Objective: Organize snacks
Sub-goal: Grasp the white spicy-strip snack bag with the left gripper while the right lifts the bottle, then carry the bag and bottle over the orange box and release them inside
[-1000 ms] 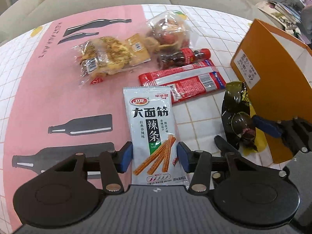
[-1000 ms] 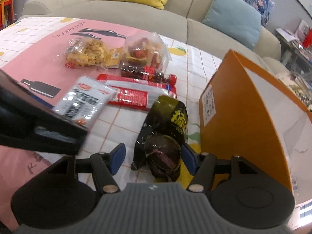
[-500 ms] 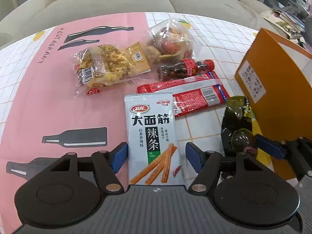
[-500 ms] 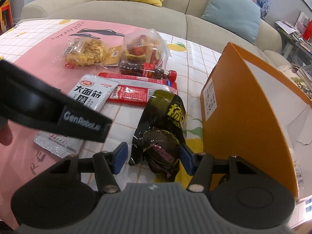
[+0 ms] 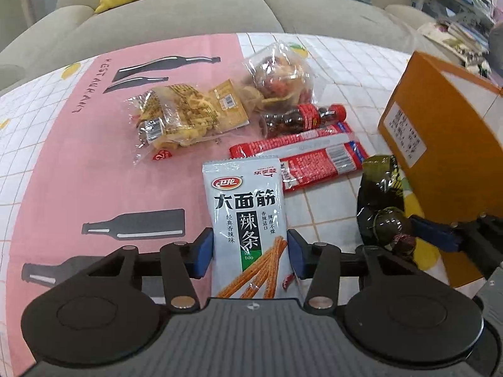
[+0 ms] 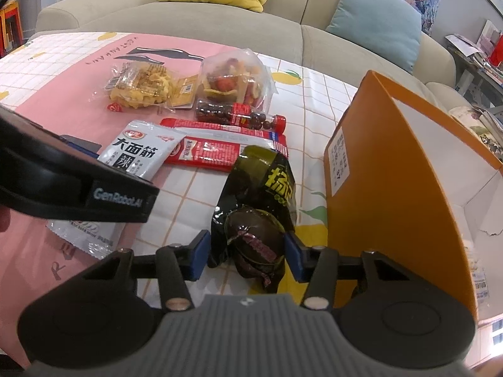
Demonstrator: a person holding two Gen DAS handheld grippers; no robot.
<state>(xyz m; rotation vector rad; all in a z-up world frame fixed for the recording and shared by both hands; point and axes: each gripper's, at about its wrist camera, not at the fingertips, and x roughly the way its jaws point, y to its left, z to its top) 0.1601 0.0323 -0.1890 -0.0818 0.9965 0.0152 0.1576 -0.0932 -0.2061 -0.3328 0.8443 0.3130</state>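
Note:
A white spicy-strip packet lies on the pink and white tablecloth. My left gripper is closing on its lower half, and both blue pads touch its side edges. A dark green snack packet lies beside the open orange box. My right gripper is closing on the packet's bulging lower end, with the pads against both sides. The left wrist view also shows the dark packet and the box at the right. The white packet is partly hidden behind my left gripper's body in the right wrist view.
Further back lie a yellow crisps bag, a clear bag of mixed snacks, a small red-labelled bottle and long red packets. A grey sofa with cushions runs behind the table.
The left jaws widened, then narrowed onto the white packet. The right jaws narrowed onto the dark green packet. Neither hand shifted much.

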